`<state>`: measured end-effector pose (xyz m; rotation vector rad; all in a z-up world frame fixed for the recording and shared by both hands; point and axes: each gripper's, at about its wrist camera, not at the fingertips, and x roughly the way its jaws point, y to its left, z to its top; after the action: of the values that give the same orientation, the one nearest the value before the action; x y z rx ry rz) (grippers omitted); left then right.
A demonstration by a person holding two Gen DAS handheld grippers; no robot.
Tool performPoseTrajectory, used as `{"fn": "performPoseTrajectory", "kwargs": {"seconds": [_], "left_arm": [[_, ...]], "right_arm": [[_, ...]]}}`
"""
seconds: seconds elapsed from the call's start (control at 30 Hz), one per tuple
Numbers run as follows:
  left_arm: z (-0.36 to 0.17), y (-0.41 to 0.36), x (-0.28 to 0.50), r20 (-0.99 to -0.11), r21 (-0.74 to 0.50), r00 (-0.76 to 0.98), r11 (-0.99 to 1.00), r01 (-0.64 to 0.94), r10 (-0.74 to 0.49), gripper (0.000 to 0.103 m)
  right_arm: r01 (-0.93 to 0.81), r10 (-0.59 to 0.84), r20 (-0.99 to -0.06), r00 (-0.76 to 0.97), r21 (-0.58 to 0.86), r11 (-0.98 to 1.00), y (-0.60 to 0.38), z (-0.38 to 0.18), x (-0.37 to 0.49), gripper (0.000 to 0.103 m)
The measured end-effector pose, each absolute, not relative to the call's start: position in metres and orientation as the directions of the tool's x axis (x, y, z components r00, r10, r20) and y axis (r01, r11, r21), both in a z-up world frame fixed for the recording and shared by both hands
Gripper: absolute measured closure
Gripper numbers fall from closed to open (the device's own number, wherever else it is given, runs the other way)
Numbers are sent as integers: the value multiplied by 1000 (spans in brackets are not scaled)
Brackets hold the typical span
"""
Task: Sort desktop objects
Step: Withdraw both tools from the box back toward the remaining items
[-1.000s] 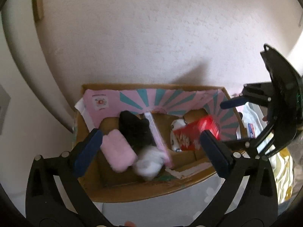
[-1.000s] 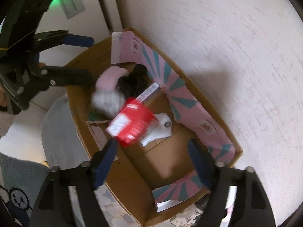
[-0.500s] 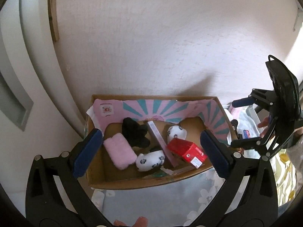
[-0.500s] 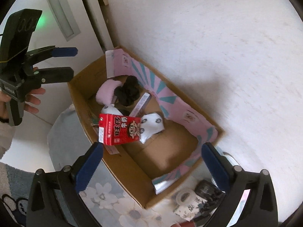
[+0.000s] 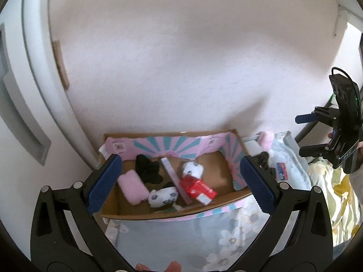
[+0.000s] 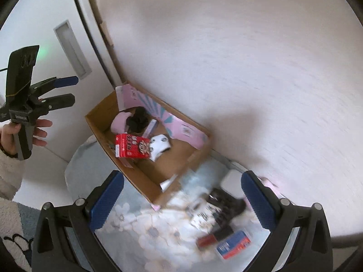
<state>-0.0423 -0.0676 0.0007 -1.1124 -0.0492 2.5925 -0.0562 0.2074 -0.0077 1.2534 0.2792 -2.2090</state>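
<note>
With both my grippers' jaws spread wide and empty, I judge the small blue-and-red cardboard box [image 6: 233, 244] on the floral cloth [image 6: 158, 233] light, stiff, best pinched across its long flat sides.

I am viewing the right gripper [image 6: 182, 200] with its jaws standing wide and nothing between them. Beyond it, a cardboard box [image 6: 145, 181] is sitting against the wall, holding a red carton [image 6: 131, 146]. The left gripper [image 6: 67, 91] is hanging at the far left, gripped by a hand [image 6: 13, 133].
</note>
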Motion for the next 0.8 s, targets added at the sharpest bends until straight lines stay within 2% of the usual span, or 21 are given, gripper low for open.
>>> {"fn": "performPoseTrajectory", "kwargs": {"seconds": [0.2, 0.43, 0.6, 0.8], "left_arm": [[21, -27, -29, -673, -199, -624, -909, -367, 399, 0], [34, 47, -4, -688, -98, -594, -864, -494, 418, 0], [25, 97, 18, -675, -49, -594, -830, -555, 437, 0], [-6, 140, 35, -688, -91, -557, -818, -568, 464, 0]], "right_arm": [[563, -366, -832, -418, 79, -823, 249, 5, -31, 0], [558, -250, -871, -422, -32, -829, 290, 4, -1, 0], [574, -258, -878, -404, -24, -819, 315, -2, 14, 0], [587, -241, -888, -391, -38, -809, 336, -27, 20, 0]]}}
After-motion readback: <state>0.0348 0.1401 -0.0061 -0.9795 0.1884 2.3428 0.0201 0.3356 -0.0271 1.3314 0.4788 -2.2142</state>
